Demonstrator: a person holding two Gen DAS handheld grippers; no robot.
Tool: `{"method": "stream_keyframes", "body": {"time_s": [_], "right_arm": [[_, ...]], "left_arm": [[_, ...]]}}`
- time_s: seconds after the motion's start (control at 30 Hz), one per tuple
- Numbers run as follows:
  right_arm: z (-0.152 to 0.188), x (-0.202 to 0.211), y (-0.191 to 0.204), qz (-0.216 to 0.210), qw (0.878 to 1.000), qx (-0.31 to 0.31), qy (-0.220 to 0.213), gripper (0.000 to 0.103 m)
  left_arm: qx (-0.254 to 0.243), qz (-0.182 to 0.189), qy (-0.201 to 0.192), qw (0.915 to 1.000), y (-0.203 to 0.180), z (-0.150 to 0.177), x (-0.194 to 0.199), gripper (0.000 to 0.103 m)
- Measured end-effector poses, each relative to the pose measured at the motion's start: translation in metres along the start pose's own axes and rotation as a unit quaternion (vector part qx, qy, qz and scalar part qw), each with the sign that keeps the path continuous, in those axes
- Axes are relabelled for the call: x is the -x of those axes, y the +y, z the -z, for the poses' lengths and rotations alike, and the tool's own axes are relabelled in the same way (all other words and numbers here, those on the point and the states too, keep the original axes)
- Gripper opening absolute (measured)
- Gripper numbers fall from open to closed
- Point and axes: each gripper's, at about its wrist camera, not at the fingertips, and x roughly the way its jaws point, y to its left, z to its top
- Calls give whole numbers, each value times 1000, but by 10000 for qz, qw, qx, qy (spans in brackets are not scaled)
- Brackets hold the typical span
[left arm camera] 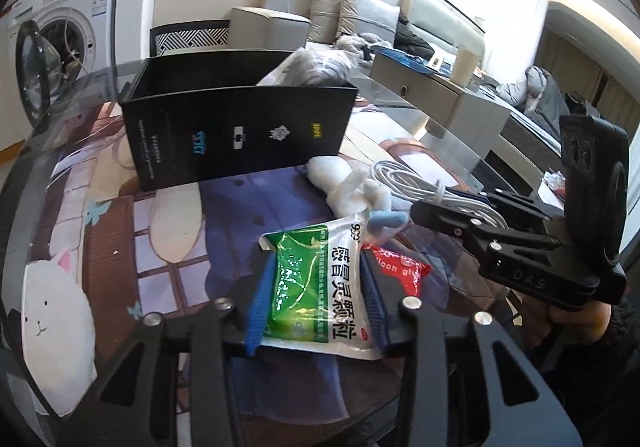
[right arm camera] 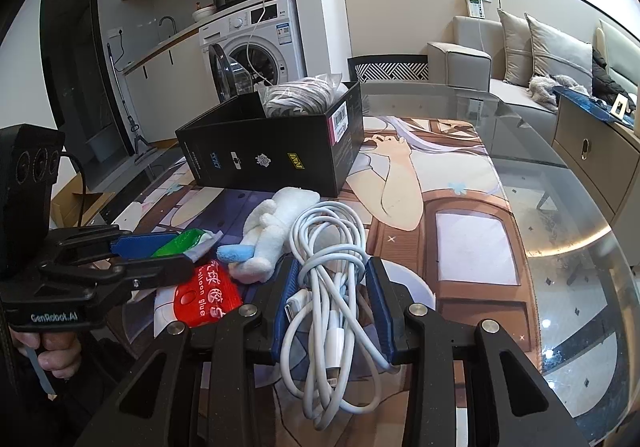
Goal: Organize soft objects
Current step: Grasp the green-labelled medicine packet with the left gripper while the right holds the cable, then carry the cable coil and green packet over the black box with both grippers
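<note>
My left gripper [left arm camera: 316,283] has its blue pads on both sides of a green and white medicine sachet [left arm camera: 320,283] and is shut on it, low over the mat. My right gripper [right arm camera: 332,287] straddles a coiled white cable [right arm camera: 332,287], pads close to it on both sides; whether they press it I cannot tell. A white plush toy [right arm camera: 272,231] with a blue part lies between them. A red glue packet [right arm camera: 206,297] lies flat beside it. A black open box [right arm camera: 276,151] stands behind, with a bagged grey bundle [right arm camera: 298,97] in it.
Everything rests on a printed mat [right arm camera: 440,215] under a round glass table top [right arm camera: 580,247]. A washing machine [right arm camera: 256,43] with its door open stands behind the table. A sofa [right arm camera: 540,59] and a low cabinet [right arm camera: 592,143] are at the right.
</note>
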Motion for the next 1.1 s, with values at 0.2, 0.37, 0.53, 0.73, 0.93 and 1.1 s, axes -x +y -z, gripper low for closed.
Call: {"method": "stream_keyframes", "body": {"time_s": [0.2, 0.37, 0.53, 0.73, 0.93, 1.1], "right_arm": [[0, 2, 0, 2, 10000, 7, -42, 35], [-1, 7, 1, -10, 9999, 26, -100, 35], [-3, 13, 2, -16, 9998, 45, -192, 35], [-11, 26, 5, -13, 9992, 94, -380, 35], [-22, 37, 11, -53, 9984, 199, -522, 35], [-35, 44, 15, -149, 9974, 278, -643, 35]], "left_arm": [[76, -75, -49, 9999, 4, -1, 3, 34], [138, -125, -100, 9998, 8, 0, 6, 34], [208, -212, -222, 9993, 10, -2, 12, 34], [276, -317, -406, 9983, 13, -2, 21, 34], [330, -458, -604, 9966, 18, -10, 31, 34], [365, -560, -760, 9949, 21, -19, 40, 34]]}}
